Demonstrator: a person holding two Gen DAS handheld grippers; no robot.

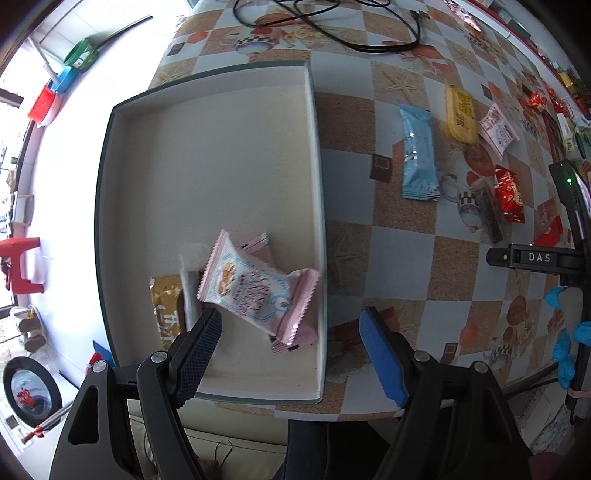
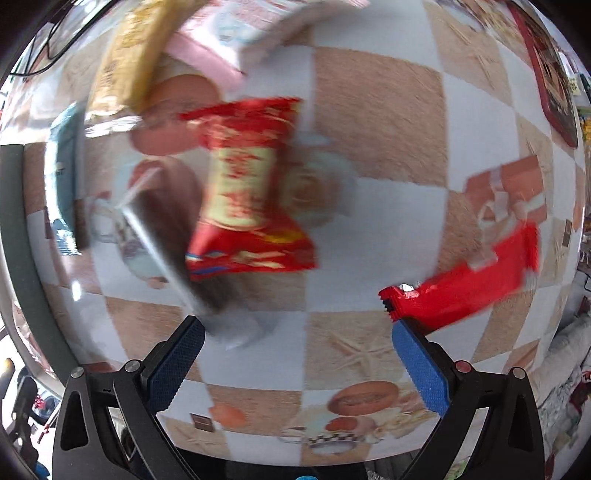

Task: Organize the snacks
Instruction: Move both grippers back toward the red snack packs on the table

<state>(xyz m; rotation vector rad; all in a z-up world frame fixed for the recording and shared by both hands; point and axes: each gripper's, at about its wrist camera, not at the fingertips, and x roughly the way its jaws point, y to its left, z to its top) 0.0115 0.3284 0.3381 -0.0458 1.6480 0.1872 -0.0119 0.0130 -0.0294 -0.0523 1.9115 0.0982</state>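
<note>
A shallow cream box (image 1: 221, 155) with a dark rim lies on the checked tablecloth. In its near corner lie pink snack packets (image 1: 255, 288), a gold packet (image 1: 168, 314) and a pale stick packet. My left gripper (image 1: 291, 339) hangs open over the box's near right edge, nothing between its fingers. To the right lie a light blue packet (image 1: 419, 155), a yellow one (image 1: 460, 114), a pink-white one (image 1: 496, 129) and a red one (image 1: 509, 194). My right gripper (image 2: 295, 358) is open above the cloth, just below a red and yellow packet (image 2: 247, 188) and a dark stick packet (image 2: 173, 243); a plain red packet (image 2: 469, 284) touches its right fingertip.
A black cable (image 1: 351, 26) loops on the far side of the table. The other gripper's black body (image 1: 535, 258) shows at the right edge of the left wrist view. The table's near edge runs just below the box. The right wrist view is blurred.
</note>
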